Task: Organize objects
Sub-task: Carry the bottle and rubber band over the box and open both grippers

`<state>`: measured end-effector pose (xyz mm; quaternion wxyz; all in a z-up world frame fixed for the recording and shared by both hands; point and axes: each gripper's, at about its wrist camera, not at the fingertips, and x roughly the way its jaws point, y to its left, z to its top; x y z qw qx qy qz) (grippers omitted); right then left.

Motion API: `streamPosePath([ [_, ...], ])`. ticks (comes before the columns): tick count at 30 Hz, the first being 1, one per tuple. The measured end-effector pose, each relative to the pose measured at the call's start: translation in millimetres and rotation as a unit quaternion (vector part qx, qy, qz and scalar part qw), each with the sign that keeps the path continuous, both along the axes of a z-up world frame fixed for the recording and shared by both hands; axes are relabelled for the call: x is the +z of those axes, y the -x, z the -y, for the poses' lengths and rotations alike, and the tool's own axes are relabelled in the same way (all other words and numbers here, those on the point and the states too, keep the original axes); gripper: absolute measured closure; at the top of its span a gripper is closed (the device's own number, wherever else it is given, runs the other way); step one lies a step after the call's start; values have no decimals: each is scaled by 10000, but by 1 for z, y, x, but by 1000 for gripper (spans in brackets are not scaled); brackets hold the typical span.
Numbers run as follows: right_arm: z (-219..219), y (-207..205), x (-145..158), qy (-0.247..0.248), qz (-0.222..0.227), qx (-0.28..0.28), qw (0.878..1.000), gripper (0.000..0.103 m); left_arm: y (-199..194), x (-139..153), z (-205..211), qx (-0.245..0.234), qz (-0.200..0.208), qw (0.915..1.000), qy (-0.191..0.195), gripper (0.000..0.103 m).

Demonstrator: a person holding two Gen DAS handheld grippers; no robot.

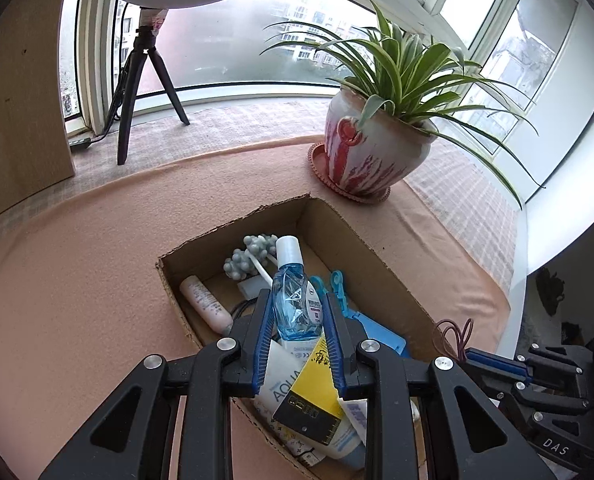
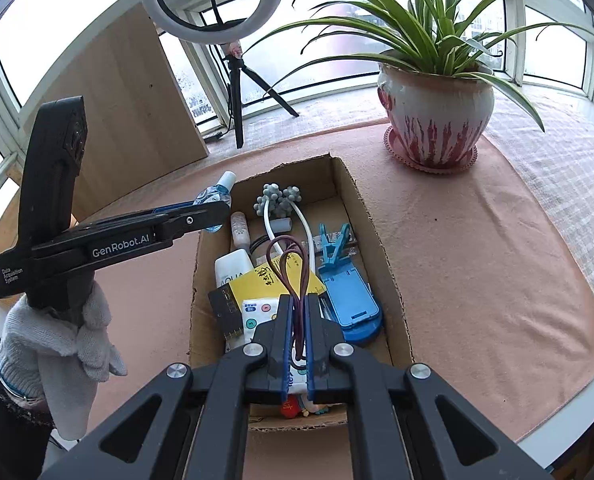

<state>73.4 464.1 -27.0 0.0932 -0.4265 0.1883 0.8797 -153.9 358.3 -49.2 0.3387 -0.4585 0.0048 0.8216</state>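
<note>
Two grippers hang over the cardboard box (image 2: pixel 381 240) on the pink cloth (image 2: pixel 477 264): the left gripper (image 1: pixel 295 312) clamps a blue bottle (image 1: pixel 295 304), the right gripper (image 2: pixel 297 312) pinches looped hair ties (image 2: pixel 289 264).

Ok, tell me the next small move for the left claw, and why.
Probably carry the blue bottle sideways clear of the cardboard box, then set it on the pink cloth. The left claw is shut on it, above the box's clutter.
</note>
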Motion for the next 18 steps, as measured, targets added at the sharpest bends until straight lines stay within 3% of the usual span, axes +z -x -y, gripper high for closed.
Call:
streamPosePath([
  [8, -5, 2, -2, 30, -29, 83, 10000, 98, 6, -5, -24, -88, -5, 9998, 159, 76],
  [10, -8, 0, 0, 101, -169, 80, 9998, 96, 7, -6, -27, -69, -44, 9996, 280, 66],
  [11, -10, 0, 1, 173, -229, 72, 9996, 87, 7, -7, -27, -26, -81, 9994, 347, 42],
  [12, -12, -1, 1, 254, -228, 66, 9994, 75, 7, -7, -26, 21, -129, 9993, 355, 29],
  [13, -14, -1, 1, 302, -248, 4, 9992, 49, 7, -6, -25, 46, -164, 9993, 336, 28],
  [14, -16, -4, 2, 299, -323, -105, 9990, 33, 8, -5, -24, 60, -169, 9992, 345, 28],
  [18, -18, -6, 9, 250, -477, -211, 9983, 32, 8, -4, -19, 103, -237, 9988, 413, 28],
])
